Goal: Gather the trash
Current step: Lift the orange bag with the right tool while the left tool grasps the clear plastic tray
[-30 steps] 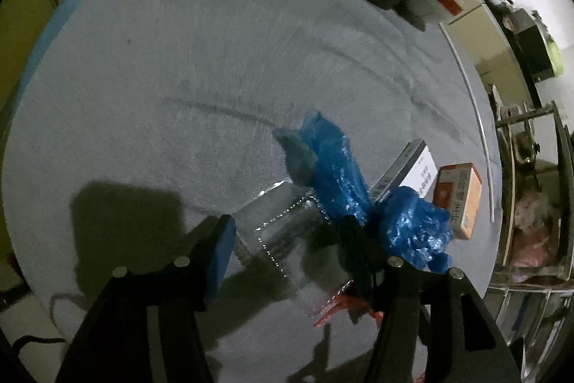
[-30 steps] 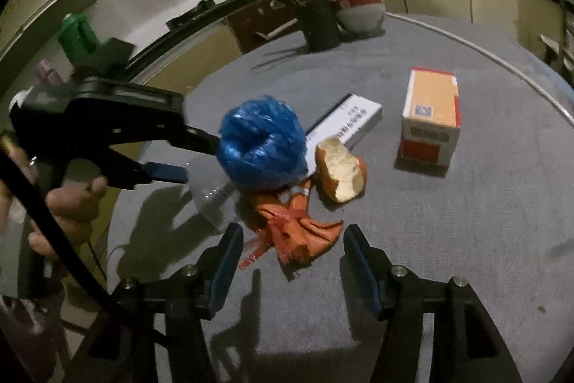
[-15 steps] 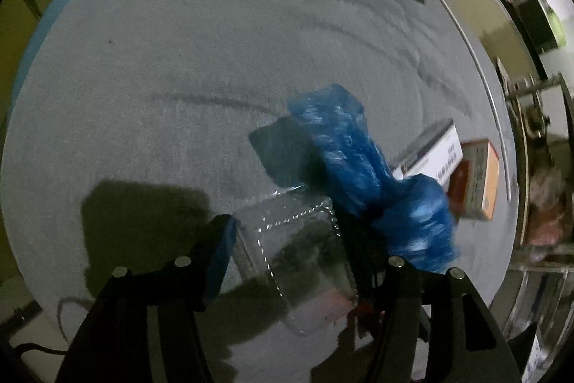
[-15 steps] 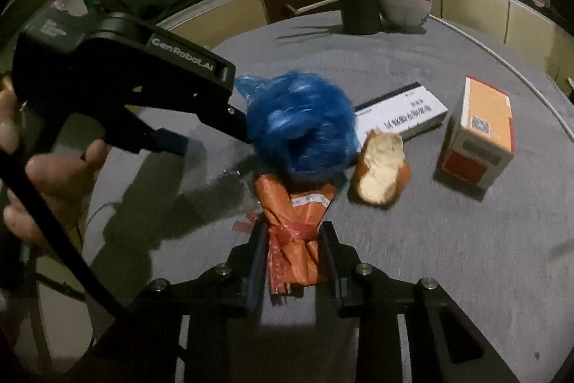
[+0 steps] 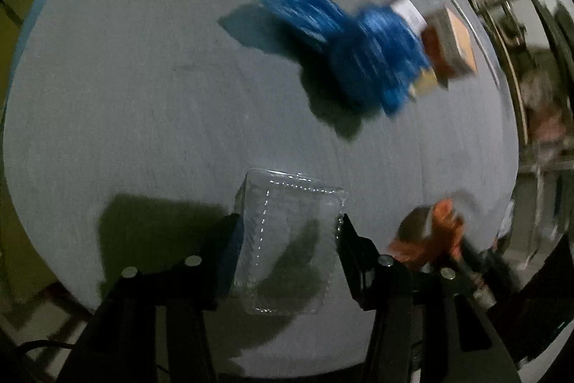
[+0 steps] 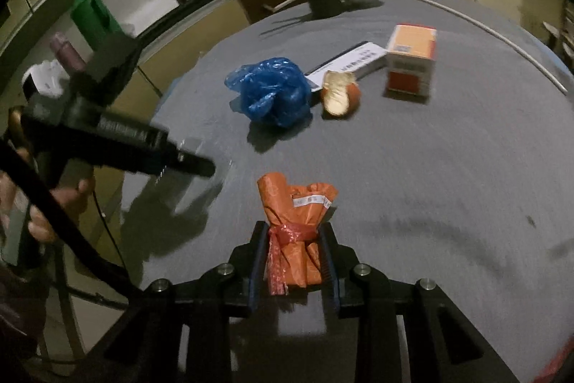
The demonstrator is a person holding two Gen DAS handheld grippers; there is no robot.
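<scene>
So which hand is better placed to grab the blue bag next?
Neither is free: the right gripper is shut on the orange bag, and the left gripper is closing around the clear box. The blue bag lies apart.

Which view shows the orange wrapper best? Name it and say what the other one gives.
The right wrist view: the orange wrapper sits sharp and centred, pinched between the right gripper fingers. The left wrist view gives only a blurred orange patch at its lower right, behind the clear plastic container that the left gripper is closing on.
</scene>
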